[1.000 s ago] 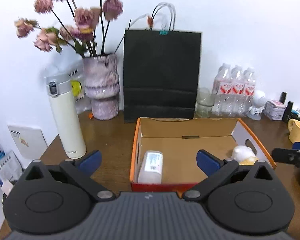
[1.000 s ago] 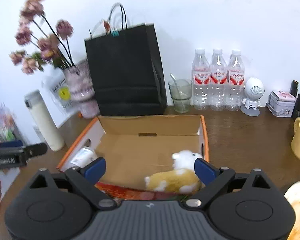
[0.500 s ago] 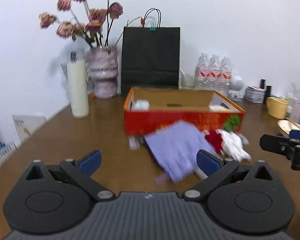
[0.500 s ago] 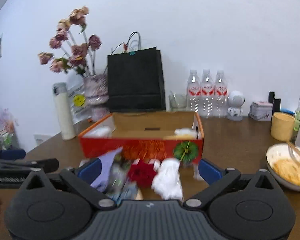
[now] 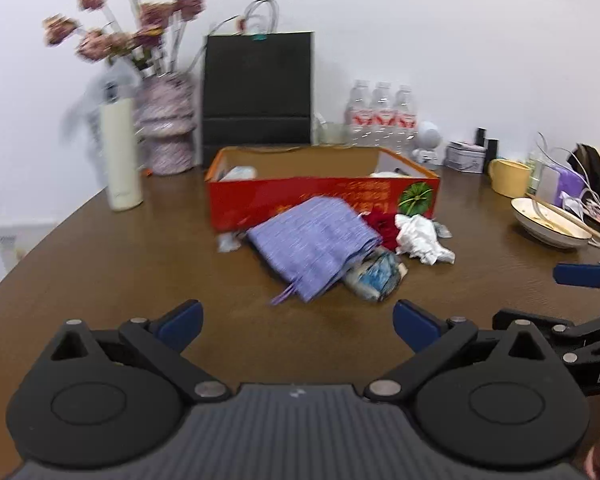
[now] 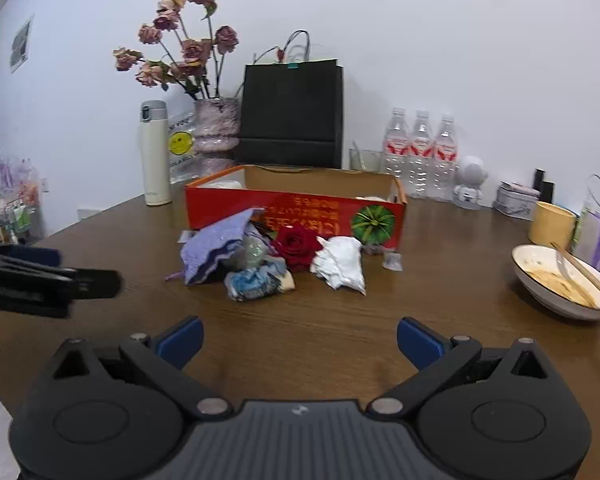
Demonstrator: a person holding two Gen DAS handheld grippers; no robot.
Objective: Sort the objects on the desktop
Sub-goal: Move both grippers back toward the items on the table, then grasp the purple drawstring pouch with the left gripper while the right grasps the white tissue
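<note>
- We see both grippers, left gripper (image 5: 296, 320) and right gripper (image 6: 300, 338), pulled back from over the box (image 6: 296, 210) toward the table's (image 6: 320, 340) near edge.
- Right jaws just opened wider, empty.

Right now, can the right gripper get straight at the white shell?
Probably yes. The right gripper is open and empty, with only bare table between it and the white shell, which lies at the pile's right edge.

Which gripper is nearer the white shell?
Right, I'd judge, narrowly. The white shell lies ahead of the right gripper, just right of its centre line. From the left gripper it sits further off, ahead and to the right. Both jaws open, empty.
</note>
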